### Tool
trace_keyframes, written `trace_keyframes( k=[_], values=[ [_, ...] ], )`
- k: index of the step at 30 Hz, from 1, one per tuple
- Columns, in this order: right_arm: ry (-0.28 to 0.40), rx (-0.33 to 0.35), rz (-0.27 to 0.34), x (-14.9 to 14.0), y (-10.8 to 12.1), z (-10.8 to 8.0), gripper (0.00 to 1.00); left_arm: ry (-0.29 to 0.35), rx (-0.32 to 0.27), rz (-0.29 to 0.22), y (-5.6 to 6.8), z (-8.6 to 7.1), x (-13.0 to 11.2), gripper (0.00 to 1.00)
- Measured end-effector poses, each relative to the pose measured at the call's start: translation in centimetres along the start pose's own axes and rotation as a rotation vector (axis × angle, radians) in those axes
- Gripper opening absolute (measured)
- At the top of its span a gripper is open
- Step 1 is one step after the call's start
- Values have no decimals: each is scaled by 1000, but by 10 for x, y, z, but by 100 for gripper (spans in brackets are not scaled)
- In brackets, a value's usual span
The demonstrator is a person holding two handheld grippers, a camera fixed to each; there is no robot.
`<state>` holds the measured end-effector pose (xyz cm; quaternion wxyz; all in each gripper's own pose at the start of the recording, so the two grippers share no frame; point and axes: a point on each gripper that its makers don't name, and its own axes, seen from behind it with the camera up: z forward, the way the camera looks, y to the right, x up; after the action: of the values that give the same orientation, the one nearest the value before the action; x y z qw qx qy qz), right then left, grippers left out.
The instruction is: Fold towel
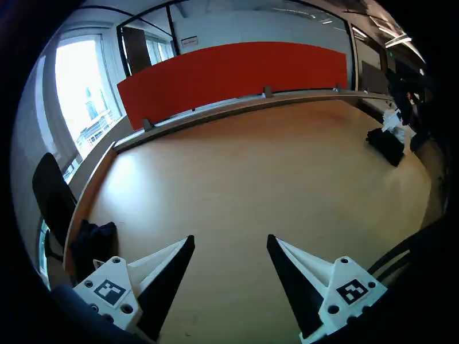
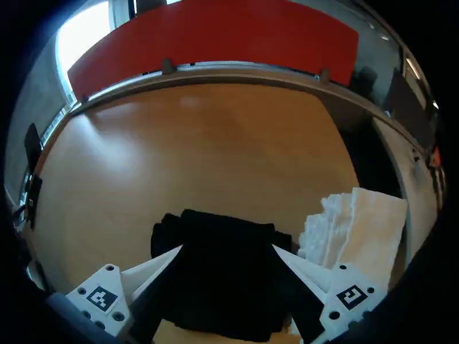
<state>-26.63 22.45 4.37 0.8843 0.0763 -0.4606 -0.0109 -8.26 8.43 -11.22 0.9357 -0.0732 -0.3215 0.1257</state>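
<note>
Wood worktop (image 1: 258, 172), glossy; red partition (image 1: 229, 74) along its far edge, window (image 1: 80, 97) at left. My left fingers (image 1: 166, 275) spread wide, holding nothing. My right fingers (image 2: 312, 275) also wide, black towel (image 2: 224, 275) lying between them, white towel (image 2: 367, 223) just beside.

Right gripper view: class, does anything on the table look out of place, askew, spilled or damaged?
Nothing stands out. The black towel lies bundled between the fingers of the right gripper, and the white towel rests folded beside it on the wooden table. No spill or damage shows.
</note>
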Motion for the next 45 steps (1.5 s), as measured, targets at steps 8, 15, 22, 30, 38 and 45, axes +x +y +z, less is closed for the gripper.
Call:
trace_keyframes(
  k=[8, 15, 22, 30, 38, 45],
  values=[
    [-23, -4, -9, -12, -1, 16, 100, -9, 11, 8, -6, -7, -5, 93],
    [7, -7, -4, -3, -3, 7, 100, 1, 8, 4, -5, -7, -2, 93],
    [45, -6, -1, 9, -7, -9, 100, 16, 4, -3, -7, -5, 2, 93],
    [102, -15, 12, 18, -11, -23, 100, 28, 8, -11, -12, -7, 3, 93],
    [214, -41, 46, 29, -15, -54, 100, 42, 9, -16, -14, -10, 6, 93],
    [246, -58, 50, 22, -19, -72, 100, 59, 3, -16, -12, -10, 10, 93]
  ],
)
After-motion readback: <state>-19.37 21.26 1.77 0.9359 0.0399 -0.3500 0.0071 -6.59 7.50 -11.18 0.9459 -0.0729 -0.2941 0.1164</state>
